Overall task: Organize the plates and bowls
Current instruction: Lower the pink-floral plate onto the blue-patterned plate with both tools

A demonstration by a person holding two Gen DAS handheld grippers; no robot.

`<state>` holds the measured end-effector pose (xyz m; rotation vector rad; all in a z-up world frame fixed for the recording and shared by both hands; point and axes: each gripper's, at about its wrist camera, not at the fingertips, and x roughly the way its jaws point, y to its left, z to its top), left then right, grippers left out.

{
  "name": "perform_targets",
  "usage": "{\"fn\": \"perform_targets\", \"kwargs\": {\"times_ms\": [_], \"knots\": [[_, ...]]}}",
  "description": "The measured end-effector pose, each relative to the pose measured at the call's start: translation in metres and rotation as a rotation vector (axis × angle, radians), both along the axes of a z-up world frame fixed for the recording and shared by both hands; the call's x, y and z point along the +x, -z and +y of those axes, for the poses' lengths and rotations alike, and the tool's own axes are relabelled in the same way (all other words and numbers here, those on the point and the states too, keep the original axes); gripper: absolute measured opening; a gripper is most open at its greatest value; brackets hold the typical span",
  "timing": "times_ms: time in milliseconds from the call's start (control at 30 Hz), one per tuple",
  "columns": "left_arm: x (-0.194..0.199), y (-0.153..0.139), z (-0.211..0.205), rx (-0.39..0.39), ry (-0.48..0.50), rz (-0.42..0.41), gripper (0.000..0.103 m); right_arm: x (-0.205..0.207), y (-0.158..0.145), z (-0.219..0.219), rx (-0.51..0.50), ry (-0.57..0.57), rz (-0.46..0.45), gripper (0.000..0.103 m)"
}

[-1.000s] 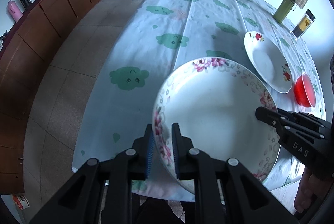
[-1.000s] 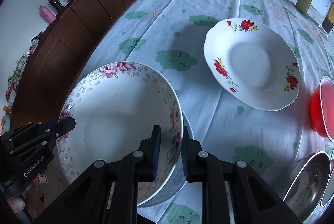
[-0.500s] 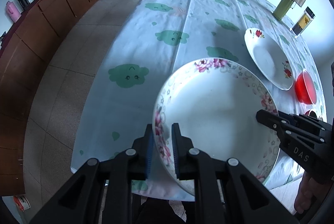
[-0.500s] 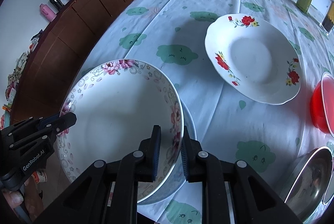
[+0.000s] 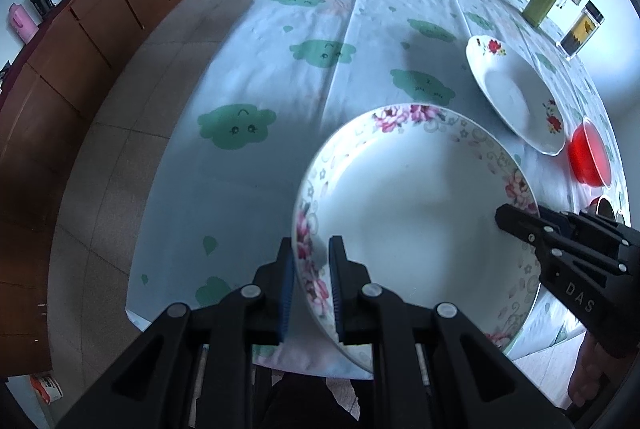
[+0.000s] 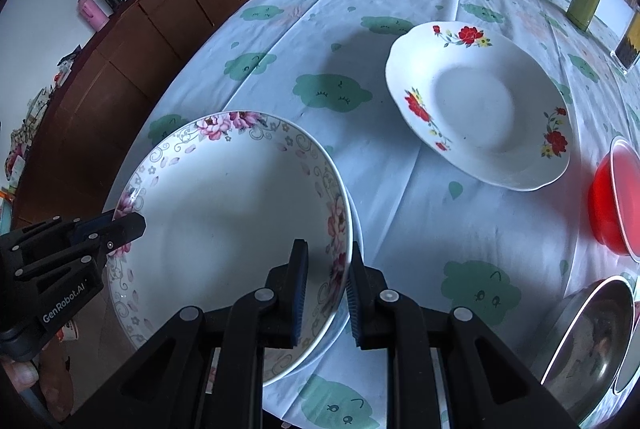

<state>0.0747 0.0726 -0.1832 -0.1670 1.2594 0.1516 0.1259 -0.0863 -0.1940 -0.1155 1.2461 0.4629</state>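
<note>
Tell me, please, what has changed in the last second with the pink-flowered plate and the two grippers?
Almost nothing changed. The pink-flowered plate stays clamped at opposite rims by the left gripper and the right gripper; neither let go, and neither visibly moved. The red-flowered plate and red bowl lie as before.

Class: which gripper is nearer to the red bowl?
Right. The right gripper grips the pink-flowered plate's rim on the red bowl's side; the left gripper grips the opposite rim.

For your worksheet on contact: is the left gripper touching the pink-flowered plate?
Touching. In the left wrist view the left gripper has both pads closed on the rim of the pink-flowered plate.
</note>
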Motion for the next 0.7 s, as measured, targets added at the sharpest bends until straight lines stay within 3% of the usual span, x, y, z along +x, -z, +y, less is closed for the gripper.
{"fn": "perform_targets", "kwargs": {"times_ms": [700], "knots": [[0.0, 0.0071, 0.0031, 0.029, 0.0, 0.003, 0.013, -0.0054, 0.0057, 0.0055, -0.018, -0.052, -0.021, 0.02]]}}
